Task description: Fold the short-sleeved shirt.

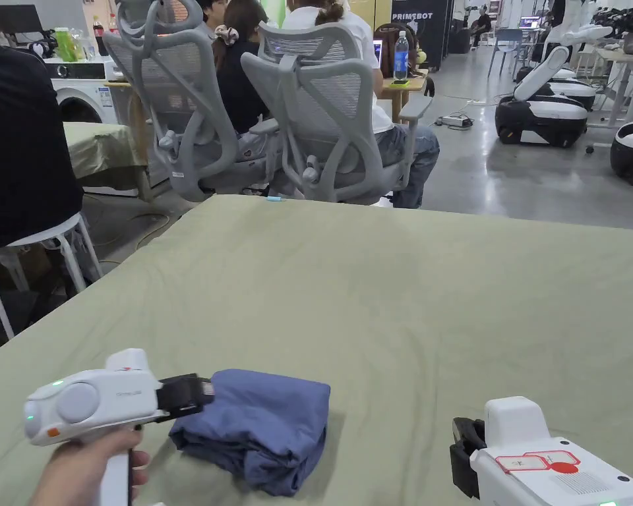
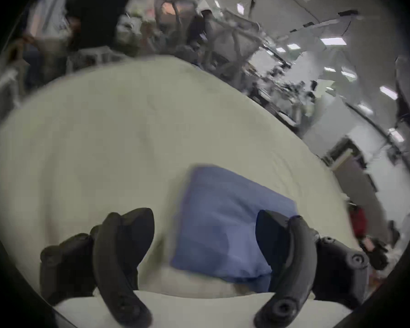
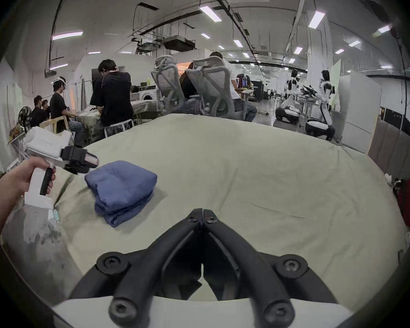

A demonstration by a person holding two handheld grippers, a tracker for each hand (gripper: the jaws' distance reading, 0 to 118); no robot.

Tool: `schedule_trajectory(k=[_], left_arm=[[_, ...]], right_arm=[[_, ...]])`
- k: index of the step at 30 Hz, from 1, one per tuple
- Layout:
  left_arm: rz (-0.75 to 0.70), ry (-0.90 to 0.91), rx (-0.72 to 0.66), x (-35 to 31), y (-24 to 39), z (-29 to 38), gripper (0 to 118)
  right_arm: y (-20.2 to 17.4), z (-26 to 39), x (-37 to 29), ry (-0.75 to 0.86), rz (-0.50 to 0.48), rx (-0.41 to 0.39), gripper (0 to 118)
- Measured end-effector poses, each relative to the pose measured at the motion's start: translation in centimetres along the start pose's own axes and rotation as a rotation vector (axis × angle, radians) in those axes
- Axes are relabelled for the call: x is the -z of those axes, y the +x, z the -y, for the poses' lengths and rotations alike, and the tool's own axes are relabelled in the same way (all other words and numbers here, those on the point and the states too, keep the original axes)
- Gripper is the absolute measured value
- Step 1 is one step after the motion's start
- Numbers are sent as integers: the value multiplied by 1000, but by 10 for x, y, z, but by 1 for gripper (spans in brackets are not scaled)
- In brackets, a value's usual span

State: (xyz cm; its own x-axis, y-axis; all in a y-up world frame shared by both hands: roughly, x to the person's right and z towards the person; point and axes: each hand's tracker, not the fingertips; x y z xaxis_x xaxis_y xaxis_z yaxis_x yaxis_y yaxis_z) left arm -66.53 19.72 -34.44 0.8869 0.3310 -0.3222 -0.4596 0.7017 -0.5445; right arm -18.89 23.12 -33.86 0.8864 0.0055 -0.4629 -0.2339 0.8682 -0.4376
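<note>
- The shirt (image 1: 259,428) is seen as a blue, compact bundle, folded into several stacked layers with rounded edges (the layers show best in the right gripper view (image 3: 122,191)).
- It is laid on the pale green sheet (image 1: 388,296) that covers the table, near the front edge and toward the left side.
- In the left gripper view the shirt (image 2: 223,219) is blurred, but it is seen flat on the sheet, ahead of that tool's tips.
- The left gripper (image 1: 200,393) is held in a hand (image 1: 88,468) just beside the shirt's left upper edge; whether it touches the cloth cannot be told from the head view.
- In its own view the left gripper (image 2: 205,224) is seen with its jaws spread wide, nothing pinched between them (the right jaw overlaps the shirt's edge in the picture; contact cannot be told).
- In the right gripper view the left gripper (image 3: 81,161) appears raised slightly above the shirt's near-left corner.
- The right gripper (image 3: 202,211) is seen with its jaws closed tip to tip, with nothing between them, above bare sheet.
- In the head view the right gripper (image 1: 463,454) is at the lower right, well apart from the shirt.
- Beyond the table, grey chairs (image 1: 322,118) with seated people are seen, and white robots (image 1: 546,105) on the floor farther right.
</note>
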Motion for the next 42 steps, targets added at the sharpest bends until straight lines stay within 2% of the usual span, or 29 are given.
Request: schedule_trajectory(k=[1,3,4,7,9,11,17,21,24,29,37,38,39,40,41,42], left_arm=[[-66,30,2,-11,-2,-1,75],[-95,72,16,-42,5,3,22],[-101,88,35,-50,13,5,1],[-146,145,140,-68,54,18,0],[-56,214,152,-80,93,29,0],[-30,254,199,-86,137,38,0],[105,382,361,-97,285,68,0],[214,492,438,-118,373,80,0],[216,546,478,-143,421,85,0],[236,577,510,-174,458,90,0],[201,572,494,-178,452,97,0],[208,571,494,-178,450,97,8],[209,569,498,-180,454,99,22],[206,572,509,-180,454,100,54],[202,581,519,-179,454,101,80],[202,586,524,-178,454,102,101]], right_arm=[[3,0,-1,2,0,7,0],[10,0,-5,5,-2,20,0],[14,0,-8,8,-2,19,0],[33,-5,-21,25,9,30,0],[52,-9,-37,50,35,24,0],[75,-14,-53,81,71,27,0],[164,-24,-117,161,271,5,0],[217,-34,-163,232,415,-56,0],[247,-43,-196,289,473,-36,0],[269,-47,-224,301,466,-16,0],[269,-39,-222,307,439,2,1],[268,-39,-222,313,439,3,5],[267,-39,-222,318,441,7,15],[267,-39,-221,321,442,13,38],[266,-40,-220,321,441,20,63],[266,-40,-219,319,442,26,85]])
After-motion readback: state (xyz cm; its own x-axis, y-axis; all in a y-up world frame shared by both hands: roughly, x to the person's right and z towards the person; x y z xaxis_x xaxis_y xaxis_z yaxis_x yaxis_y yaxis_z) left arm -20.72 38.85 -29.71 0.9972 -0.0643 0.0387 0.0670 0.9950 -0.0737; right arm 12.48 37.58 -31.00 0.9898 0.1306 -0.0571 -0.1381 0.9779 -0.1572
